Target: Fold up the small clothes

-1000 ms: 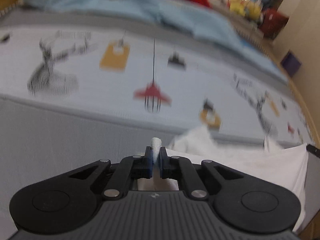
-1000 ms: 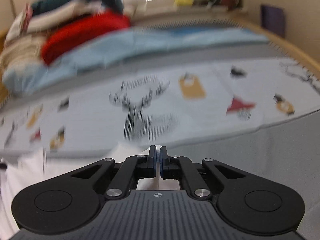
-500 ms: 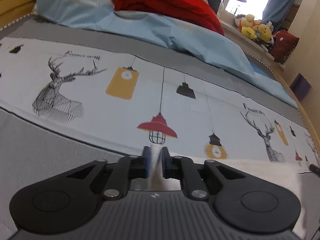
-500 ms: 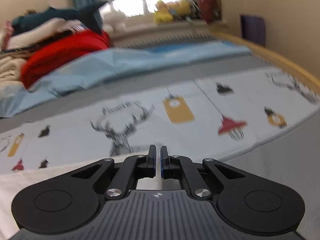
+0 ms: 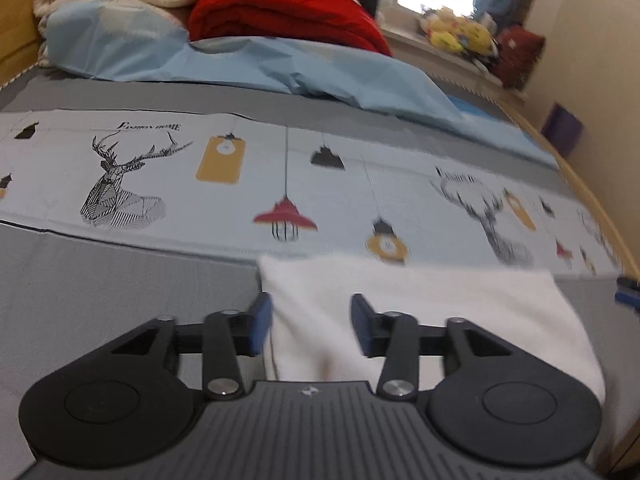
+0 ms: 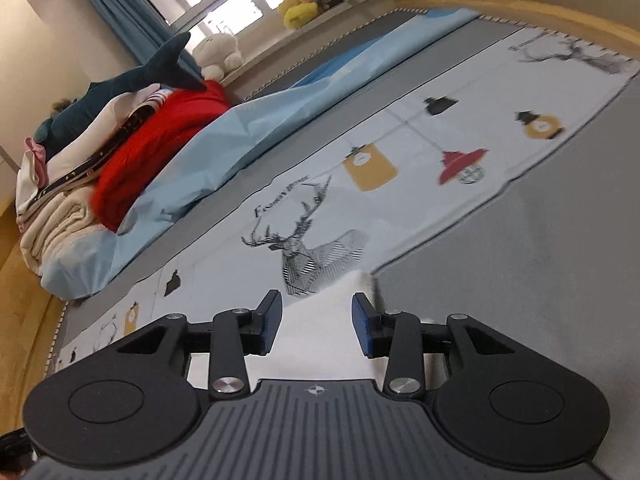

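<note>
bed sheet [image 5: 248,200] with deer and lamp pictures | red blanket [image 5: 288,12] | blue shark toy [image 6: 132,80] | yellow stuffed toys [image 6: 300,4] by window

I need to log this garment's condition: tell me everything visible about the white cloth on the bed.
The white cloth looks like soft, slightly fuzzy fabric, plain and unprinted. It lies spread flat on the grey bedsheet, its far edge straight along the deer-and-lamp printed band. The open left gripper and open right gripper each sit over a far corner without pinching it.
</note>
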Demonstrator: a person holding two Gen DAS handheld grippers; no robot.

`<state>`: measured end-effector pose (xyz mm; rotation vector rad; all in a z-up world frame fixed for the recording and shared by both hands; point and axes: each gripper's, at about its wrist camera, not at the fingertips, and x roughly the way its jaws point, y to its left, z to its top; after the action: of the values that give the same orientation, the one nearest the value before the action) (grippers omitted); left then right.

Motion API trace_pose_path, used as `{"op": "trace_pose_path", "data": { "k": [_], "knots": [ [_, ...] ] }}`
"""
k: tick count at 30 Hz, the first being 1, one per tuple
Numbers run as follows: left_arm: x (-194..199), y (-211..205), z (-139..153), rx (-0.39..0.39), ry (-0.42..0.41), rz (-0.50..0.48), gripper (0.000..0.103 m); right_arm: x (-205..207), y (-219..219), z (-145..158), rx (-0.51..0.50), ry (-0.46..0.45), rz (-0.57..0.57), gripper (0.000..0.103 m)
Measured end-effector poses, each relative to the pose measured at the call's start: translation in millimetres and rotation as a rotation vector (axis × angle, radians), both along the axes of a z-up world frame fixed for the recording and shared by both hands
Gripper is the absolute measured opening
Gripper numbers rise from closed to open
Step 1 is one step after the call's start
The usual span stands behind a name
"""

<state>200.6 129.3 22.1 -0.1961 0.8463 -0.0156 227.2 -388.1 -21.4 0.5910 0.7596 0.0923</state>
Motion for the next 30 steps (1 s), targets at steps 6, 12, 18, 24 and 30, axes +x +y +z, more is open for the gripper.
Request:
{"op": "trace_pose_path", "data": {
  "k": [6,12,18,24,30],
  "knots": [
    [-46,-9,-14,0.004,0.097,-0.078,0.061,-40,9,3,-0.19,0.041,0.108,0.04],
    [-62,12,-34,-0.062,0.209,-0.027,0.061,-66,29,-17,-0.33,0.169,0.213,0.04],
    [-64,21,-51,-0.072,0.305,-0.005,0.051,-67,33,-32,-0.328,0.26,0.209,0.04],
    [-63,9,-63,-0.063,0.352,-0.066,0.016,-64,41,-49,-0.368,0.339,0.243,0.04],
    [-64,2,-69,-0.005,0.369,-0.108,0.003,-62,34,-60,-0.39,0.402,0.229,0.013]
  ]
}}
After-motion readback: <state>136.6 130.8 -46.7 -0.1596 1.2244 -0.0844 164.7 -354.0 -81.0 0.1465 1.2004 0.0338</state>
